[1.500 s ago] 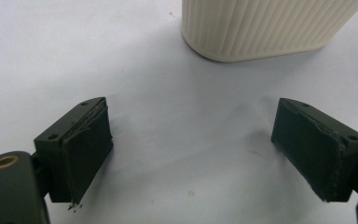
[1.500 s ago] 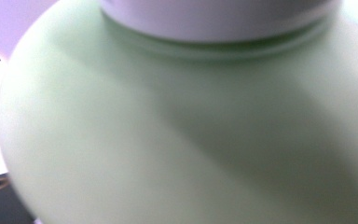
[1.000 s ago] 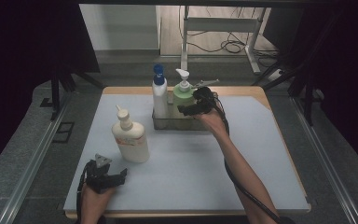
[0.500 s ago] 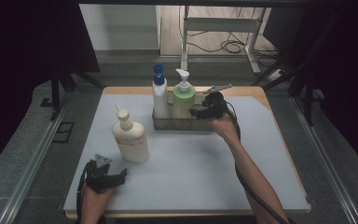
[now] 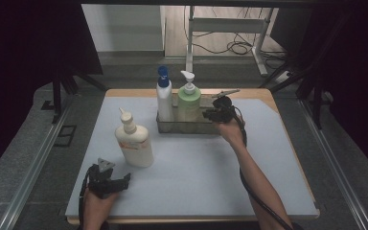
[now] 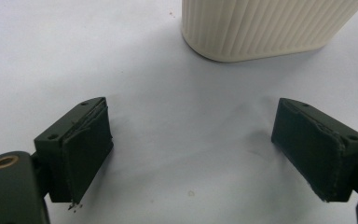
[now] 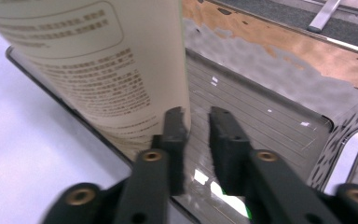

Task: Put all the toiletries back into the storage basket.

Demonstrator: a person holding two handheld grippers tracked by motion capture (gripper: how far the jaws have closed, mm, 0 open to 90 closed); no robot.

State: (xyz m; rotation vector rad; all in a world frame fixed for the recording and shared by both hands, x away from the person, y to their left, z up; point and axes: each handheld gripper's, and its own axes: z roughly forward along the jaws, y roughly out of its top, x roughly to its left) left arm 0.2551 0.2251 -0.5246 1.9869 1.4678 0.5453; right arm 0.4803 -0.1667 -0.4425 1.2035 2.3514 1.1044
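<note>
Two bottles already stand in the metal tray (image 5: 165, 128) at the far side of the tabletop (image 5: 196, 167): the white bottle with the blue cap (image 5: 164, 98) at its left end and the green pump bottle (image 5: 189, 99) just beside it. The right part of the tray is bare, with room for one more by the look of it.

What is left, as far as you can judge, is the cream pump bottle (image 5: 134, 143), which stands upright on the tabletop, well apart from the tray and near your left hand.

Your right claw (image 5: 214, 115) sits at the tray's near right edge, and its jaws have just been closing. In the right gripper view they stand nearly together over the tray's near wall (image 7: 121, 149), just beside the green bottle's label (image 7: 102, 70). You cannot tell for sure whether the pads pinch that rim.

Your left claw (image 6: 205, 158) is wide open and holds nothing. It rests low on the tabletop, pointed at the ribbed base of the cream bottle (image 6: 261, 28), near it but not touching.
</note>
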